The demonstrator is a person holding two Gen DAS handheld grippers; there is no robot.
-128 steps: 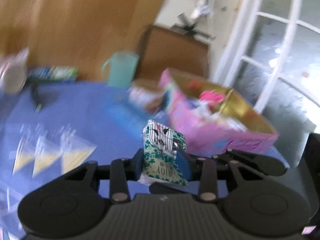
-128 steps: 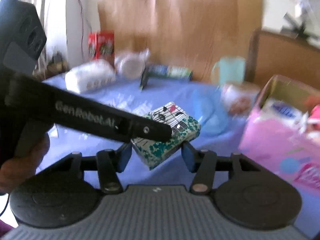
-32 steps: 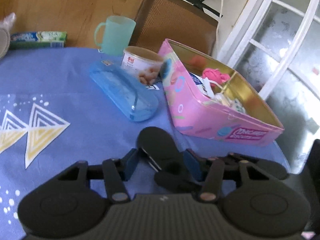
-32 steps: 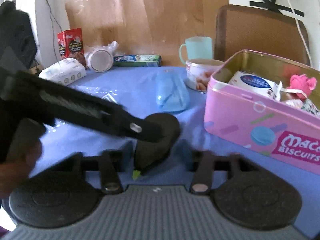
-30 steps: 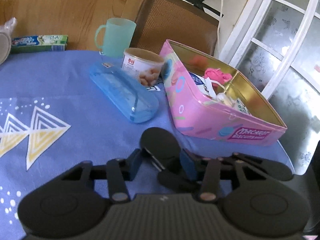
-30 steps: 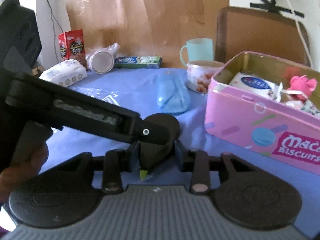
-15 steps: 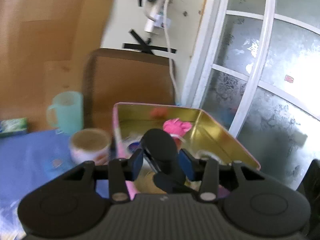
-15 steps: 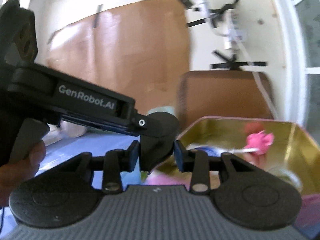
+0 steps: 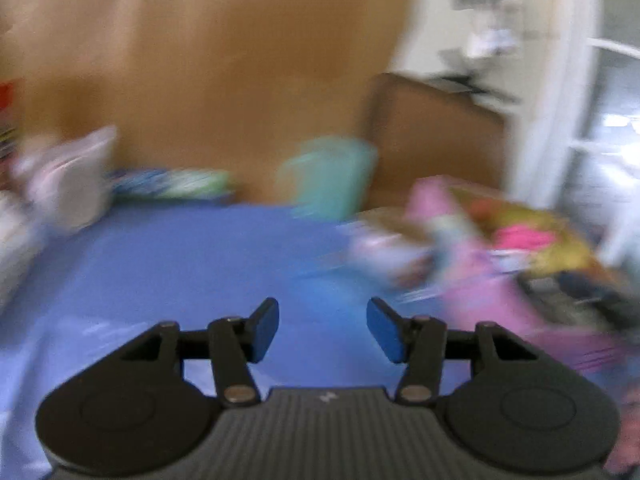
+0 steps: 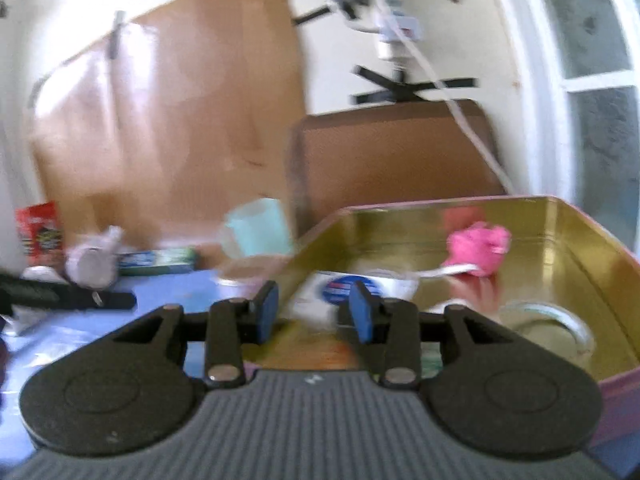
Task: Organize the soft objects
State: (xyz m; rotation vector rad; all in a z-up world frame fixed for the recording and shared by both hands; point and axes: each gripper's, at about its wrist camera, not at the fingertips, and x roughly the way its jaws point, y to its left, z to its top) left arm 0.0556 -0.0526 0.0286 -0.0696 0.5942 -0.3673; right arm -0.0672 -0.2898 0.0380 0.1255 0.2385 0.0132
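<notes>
My right gripper hangs over the near edge of the pink tin, jaws parted and empty, since that is where soft things belong: a fuzzy pink bundle lies against its glossy gold back wall. My left gripper, jaws wide and empty, faces the blue tablecloth, I judge to seek another piece.

It looked like a home: a table with a blue cloth, a mint cup, a pink biscuit tin, a brown chair and a white window frame.
</notes>
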